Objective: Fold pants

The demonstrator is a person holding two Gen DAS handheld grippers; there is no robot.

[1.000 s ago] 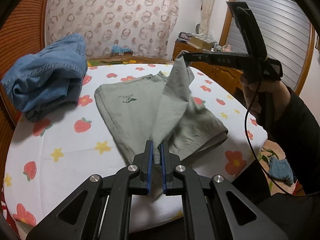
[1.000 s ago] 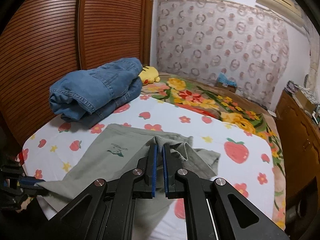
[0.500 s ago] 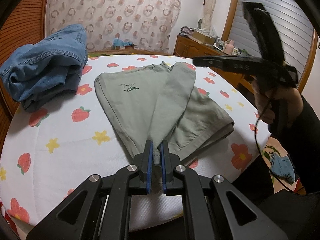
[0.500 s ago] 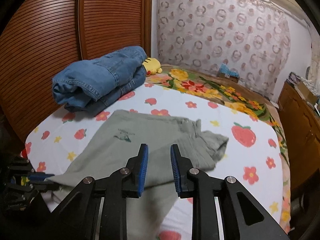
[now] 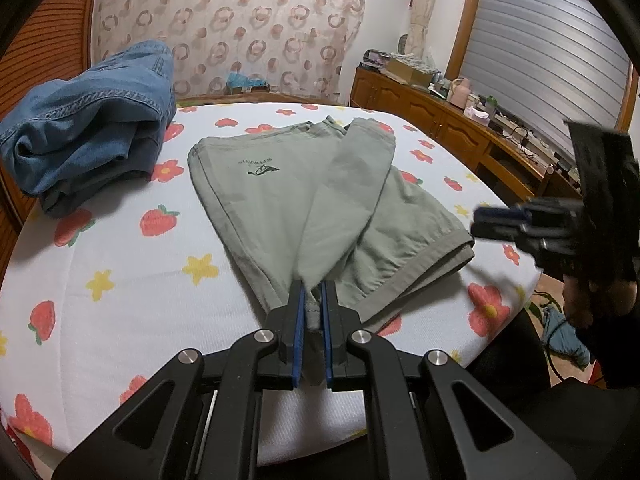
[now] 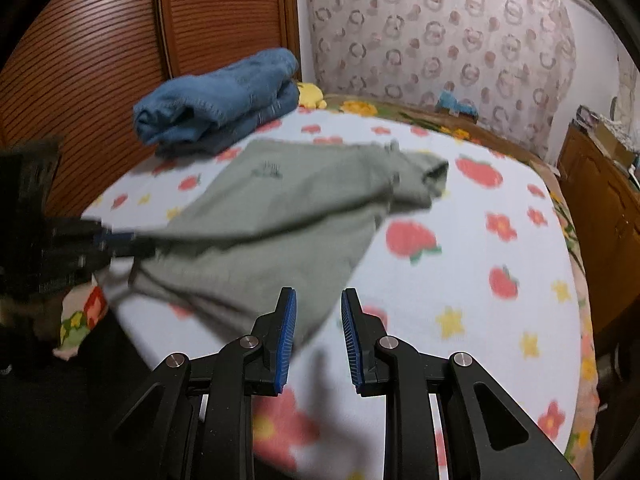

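Observation:
Grey-green pants (image 5: pixel 288 184) lie on the strawberry-print table cover (image 5: pixel 120 280), with one flap folded over their middle. My left gripper (image 5: pixel 313 300) is shut on the near corner of that flap, at the table's front. The right wrist view shows it at the left edge, the left gripper (image 6: pixel 116 240) pinching the cloth of the pants (image 6: pixel 280 208). My right gripper (image 6: pixel 318 320) is open with nothing between its pads, over the bare cover just off the pants' near edge. In the left wrist view the right gripper (image 5: pixel 492 220) hangs blurred beside the pants' right hem.
Folded blue jeans (image 5: pixel 88 120) sit at the table's far left, also seen as the jeans (image 6: pixel 216 100) with a yellow plush toy (image 6: pixel 310 94) behind them. A wooden cabinet (image 5: pixel 440 120) with clutter runs along the right. A slatted wooden door (image 6: pixel 100 60) stands behind the table.
The right gripper opened and let go of the raised flap, which dropped flat onto the pants. It then drew back and down toward the table's edge. The left gripper kept its hold.

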